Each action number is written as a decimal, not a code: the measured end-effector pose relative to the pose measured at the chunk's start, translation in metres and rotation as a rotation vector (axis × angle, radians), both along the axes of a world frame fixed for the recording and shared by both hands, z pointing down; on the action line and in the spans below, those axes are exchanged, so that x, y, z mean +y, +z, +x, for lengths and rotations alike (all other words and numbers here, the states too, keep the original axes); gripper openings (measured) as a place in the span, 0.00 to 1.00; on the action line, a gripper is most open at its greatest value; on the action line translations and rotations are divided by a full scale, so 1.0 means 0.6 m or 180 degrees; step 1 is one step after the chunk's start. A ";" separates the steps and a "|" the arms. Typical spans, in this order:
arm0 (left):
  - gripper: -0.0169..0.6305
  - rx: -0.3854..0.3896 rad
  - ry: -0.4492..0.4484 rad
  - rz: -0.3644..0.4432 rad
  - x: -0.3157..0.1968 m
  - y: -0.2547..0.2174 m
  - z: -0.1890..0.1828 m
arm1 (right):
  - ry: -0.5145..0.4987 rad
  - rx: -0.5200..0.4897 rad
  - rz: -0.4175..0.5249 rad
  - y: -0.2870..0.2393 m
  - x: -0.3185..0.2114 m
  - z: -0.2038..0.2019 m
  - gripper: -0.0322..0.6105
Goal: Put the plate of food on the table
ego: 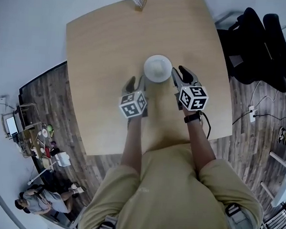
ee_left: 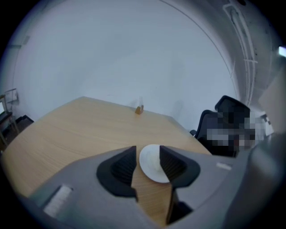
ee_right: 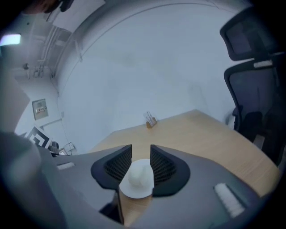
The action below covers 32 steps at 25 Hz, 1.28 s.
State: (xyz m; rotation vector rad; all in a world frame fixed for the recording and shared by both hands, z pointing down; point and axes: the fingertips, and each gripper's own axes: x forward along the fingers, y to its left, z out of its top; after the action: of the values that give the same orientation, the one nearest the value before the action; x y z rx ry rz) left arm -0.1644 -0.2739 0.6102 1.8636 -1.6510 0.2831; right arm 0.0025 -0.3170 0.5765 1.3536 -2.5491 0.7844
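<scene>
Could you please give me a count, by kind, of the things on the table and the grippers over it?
White plate: 1
Mound of white food on that plate: 1
Small stand at the far edge: 1
Grippers: 2 (left gripper, right gripper, both open)
Total: 5

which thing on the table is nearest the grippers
The white plate mid-table, beside the right gripper; the small card stand sits at the far edge.
</scene>
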 end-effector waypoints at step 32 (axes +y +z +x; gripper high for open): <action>0.03 -0.1029 0.0025 0.1607 0.240 -0.277 -0.010 | 0.0346 0.0676 0.1570 -0.250 0.268 0.019 0.06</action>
State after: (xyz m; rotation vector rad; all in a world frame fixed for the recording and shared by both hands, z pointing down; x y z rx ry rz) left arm -0.1701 -0.1296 0.4440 2.2852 -2.0799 0.1876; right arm 0.0140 -0.1560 0.4264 1.6135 -2.6076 0.0046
